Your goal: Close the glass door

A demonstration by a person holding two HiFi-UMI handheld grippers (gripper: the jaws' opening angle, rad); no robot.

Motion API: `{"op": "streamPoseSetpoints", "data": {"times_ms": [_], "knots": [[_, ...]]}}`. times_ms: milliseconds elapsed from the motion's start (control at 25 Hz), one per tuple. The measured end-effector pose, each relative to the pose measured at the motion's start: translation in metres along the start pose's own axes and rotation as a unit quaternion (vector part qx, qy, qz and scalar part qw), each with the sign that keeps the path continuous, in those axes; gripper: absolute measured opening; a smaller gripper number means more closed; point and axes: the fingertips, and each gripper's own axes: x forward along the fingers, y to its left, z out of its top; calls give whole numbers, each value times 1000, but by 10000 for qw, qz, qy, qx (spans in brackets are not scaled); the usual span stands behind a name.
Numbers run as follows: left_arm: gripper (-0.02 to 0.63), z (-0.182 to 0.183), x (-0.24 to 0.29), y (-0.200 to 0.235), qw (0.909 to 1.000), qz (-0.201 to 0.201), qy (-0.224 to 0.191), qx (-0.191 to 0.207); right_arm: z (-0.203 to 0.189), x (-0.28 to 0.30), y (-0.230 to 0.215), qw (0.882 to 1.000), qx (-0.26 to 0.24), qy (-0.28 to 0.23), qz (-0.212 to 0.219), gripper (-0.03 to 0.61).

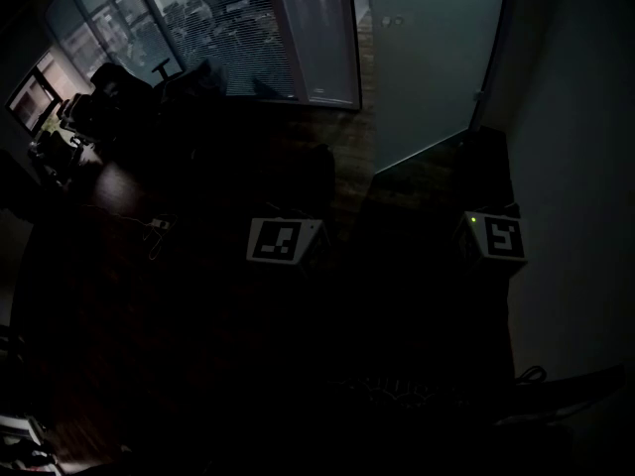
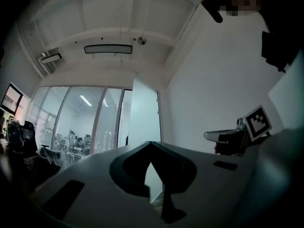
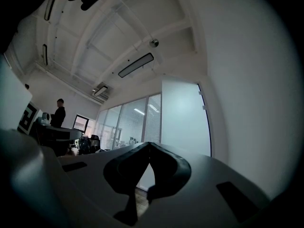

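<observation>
The frosted glass door [image 1: 437, 58] stands ahead at the head view's upper right, beside a white wall; its handle fitting [image 1: 395, 21] shows as a small spot. It appears as a pale panel [image 2: 145, 113] in the left gripper view and as a tall panel [image 3: 183, 118] in the right gripper view. My left gripper [image 2: 151, 144] is shut with nothing in it, well short of the door. My right gripper [image 3: 149, 144] is also shut and empty. In the dark head view only their marker cubes show, left [image 1: 283, 241] and right [image 1: 496, 236].
A glazed partition with blinds [image 1: 238, 28] runs left of the door, with office chairs [image 1: 119, 92] and a monitor [image 1: 30, 97] before it. The white wall [image 1: 575, 167] is close on the right. A person [image 3: 58, 113] stands far left.
</observation>
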Motion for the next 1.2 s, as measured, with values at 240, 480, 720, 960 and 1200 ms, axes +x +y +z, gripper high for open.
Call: {"op": "streamPoseSetpoints", "data": {"times_ms": [240,480,720,960,1200], "knots": [[2,-9,42,22,9998,-203,-4,50,-12,45,-7,9999,49,37,-124,2],[2,-8,80,55,9993,-340,-145,72,-15,92,-9,9998,52,-8,-183,2],[2,-15,115,81,9989,-461,-74,32,-22,135,-13,9996,68,-16,-264,2],[2,-20,142,99,9986,-528,-72,-3,-29,166,-16,9994,82,-20,-347,2],[2,-28,168,116,9994,-335,-13,0,-35,192,-31,9991,95,-17,-404,2]]}}
